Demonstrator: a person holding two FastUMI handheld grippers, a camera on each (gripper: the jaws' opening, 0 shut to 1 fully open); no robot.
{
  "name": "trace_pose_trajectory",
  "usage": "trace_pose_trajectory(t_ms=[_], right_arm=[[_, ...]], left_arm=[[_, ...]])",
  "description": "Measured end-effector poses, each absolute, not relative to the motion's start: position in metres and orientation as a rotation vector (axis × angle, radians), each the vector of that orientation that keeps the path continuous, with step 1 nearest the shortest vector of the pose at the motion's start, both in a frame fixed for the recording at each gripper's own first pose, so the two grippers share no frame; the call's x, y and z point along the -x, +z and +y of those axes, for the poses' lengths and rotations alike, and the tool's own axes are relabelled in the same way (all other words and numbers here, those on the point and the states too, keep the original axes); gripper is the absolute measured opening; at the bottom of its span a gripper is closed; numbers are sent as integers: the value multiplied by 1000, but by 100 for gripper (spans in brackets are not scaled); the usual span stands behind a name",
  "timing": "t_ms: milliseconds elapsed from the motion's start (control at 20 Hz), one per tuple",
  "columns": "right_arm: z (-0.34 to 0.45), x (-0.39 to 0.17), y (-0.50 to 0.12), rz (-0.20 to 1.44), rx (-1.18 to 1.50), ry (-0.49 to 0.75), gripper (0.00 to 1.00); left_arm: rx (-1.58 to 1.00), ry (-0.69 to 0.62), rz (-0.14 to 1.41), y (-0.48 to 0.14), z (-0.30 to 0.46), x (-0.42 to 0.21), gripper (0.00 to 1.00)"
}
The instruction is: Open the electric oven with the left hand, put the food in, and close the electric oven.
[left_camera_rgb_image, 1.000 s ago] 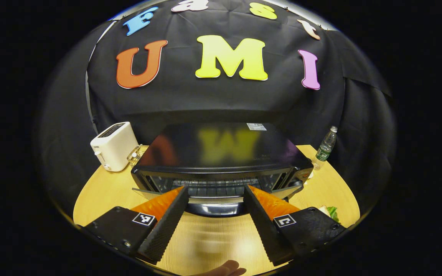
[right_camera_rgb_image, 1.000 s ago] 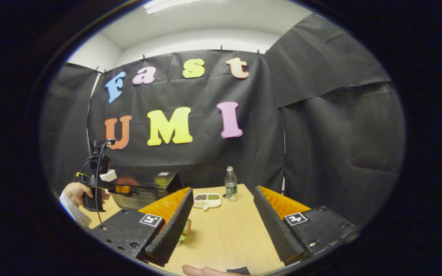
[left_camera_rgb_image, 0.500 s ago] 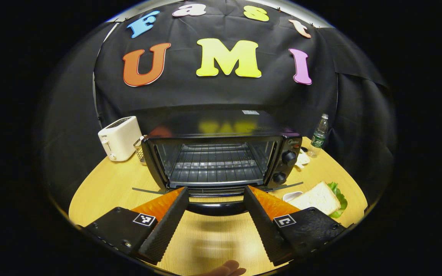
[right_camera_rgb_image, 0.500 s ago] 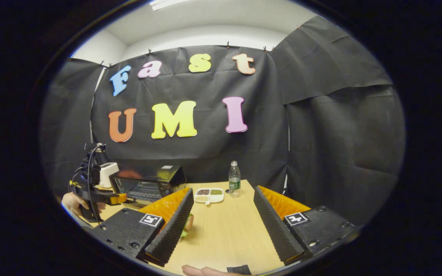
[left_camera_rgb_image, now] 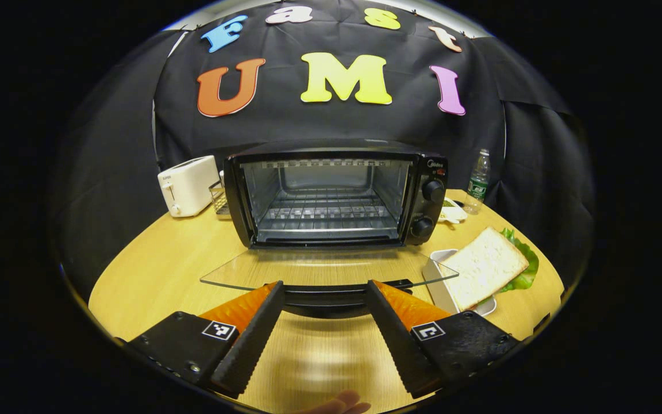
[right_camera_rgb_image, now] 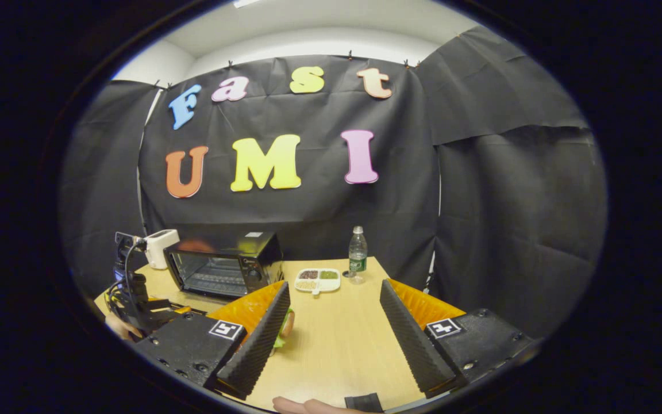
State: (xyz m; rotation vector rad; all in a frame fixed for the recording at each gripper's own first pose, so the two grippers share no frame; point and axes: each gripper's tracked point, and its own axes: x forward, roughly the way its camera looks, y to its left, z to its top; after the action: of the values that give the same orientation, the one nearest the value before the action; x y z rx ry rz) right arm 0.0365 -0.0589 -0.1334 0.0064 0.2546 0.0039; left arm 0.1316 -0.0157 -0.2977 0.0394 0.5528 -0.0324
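Currently: left gripper [left_camera_rgb_image: 324,313] jaws spread wide, straddling the door handle [left_camera_rgb_image: 325,298] without pinching it, likely just resting there to hold the glass door [left_camera_rgb_image: 331,269] flat. Electric oven [left_camera_rgb_image: 331,192] fully open, rack bare, cavity facing the camera. Right gripper [right_camera_rgb_image: 331,328] jaws also apart, gripping nothing, parked above the table [right_camera_rgb_image: 337,339], presumably staged for the pickup. Sandwich [left_camera_rgb_image: 489,264] with lettuce on a white tray, just right of the open door, not yet loaded. Beyond: toaster [left_camera_rgb_image: 187,185] left of the oven, water bottle [left_camera_rgb_image: 477,181] and sectioned dish [right_camera_rgb_image: 318,279] behind right. Light wood table, black cloth walls.
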Motion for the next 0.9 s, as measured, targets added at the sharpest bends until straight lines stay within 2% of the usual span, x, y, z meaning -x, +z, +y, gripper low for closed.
trace_pose_trajectory(t_ms=[350,600,800,850,900], right_arm=[[-49,-49,-152,337,2,57,97],[-36,-68,-162,408,-3,128,97],[-23,-94,-178,535,-52,212,97],[-20,-99,-183,566,-69,223,100],[-14,-107,-190,606,-92,247,100]], left_arm=[[11,-21,602,-334,-7,-125,94],[32,-47,540,-313,-5,-119,94],[1,-18,459,-267,5,-96,92],[4,-21,429,-253,4,-90,92],[-1,-27,392,-235,2,-84,81]])
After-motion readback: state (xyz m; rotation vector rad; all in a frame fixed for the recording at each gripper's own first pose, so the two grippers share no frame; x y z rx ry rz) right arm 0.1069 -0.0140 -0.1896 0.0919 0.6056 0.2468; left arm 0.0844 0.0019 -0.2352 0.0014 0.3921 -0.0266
